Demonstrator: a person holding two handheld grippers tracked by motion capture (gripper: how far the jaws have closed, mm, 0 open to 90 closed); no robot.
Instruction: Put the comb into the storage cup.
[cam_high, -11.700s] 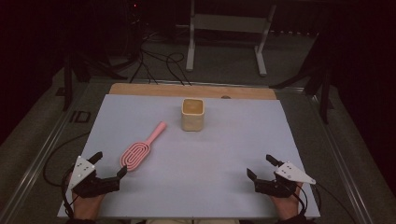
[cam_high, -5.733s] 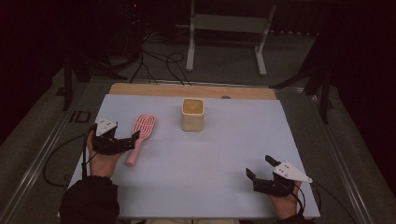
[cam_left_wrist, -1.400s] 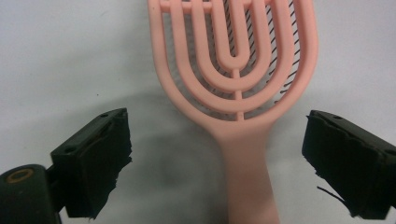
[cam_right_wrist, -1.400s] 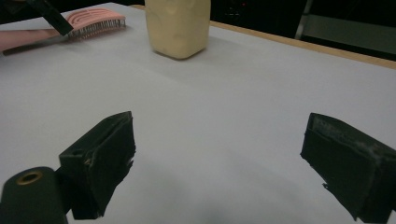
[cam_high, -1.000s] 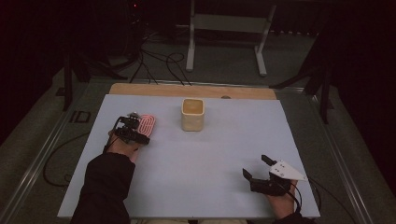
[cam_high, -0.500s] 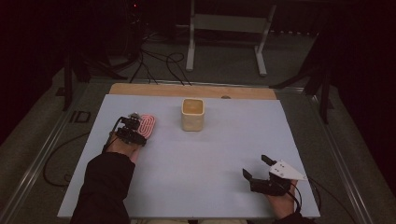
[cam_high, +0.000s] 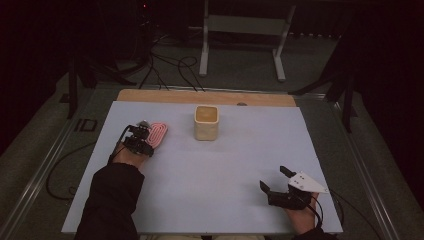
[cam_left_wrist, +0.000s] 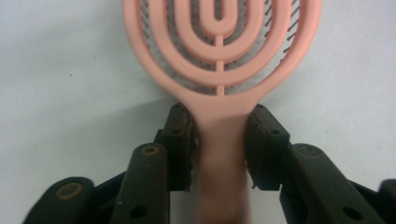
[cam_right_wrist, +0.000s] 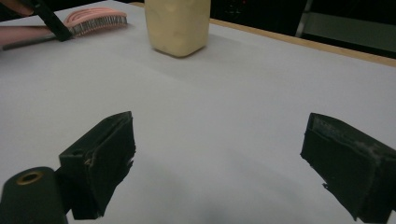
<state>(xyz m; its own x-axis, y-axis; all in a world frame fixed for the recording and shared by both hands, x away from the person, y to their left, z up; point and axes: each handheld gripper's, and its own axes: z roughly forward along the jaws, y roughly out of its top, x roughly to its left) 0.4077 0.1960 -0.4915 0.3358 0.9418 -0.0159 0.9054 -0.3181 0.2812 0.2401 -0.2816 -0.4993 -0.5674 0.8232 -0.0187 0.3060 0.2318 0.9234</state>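
My left fingers (cam_left_wrist: 264, 140) have just been closing and now clench the neck of the pink hairbrush (cam_left_wrist: 219, 51), one pad on each side of the handle just below the head. The left gripper (cam_high: 141, 141) sits on the left half of the worktop (cam_high: 240, 165), with the brush head poking out beyond it. The brush's long axis runs from my hand up and slightly right in the high view, head pointing toward the far edge, handle back toward my sleeve. It lies flat, bristles down. The cream cup (cam_high: 206, 122) stands just to its right, apart from it. Between them and the near edge the pale sheet gives me plenty of room. The brush head is an oval of nested pink loops around a centre rib, grey bristles showing through the slots. My right gripper (cam_high: 280, 186) rests near the front right corner, its fingers (cam_right_wrist: 100, 161) spread wide with nothing between them.
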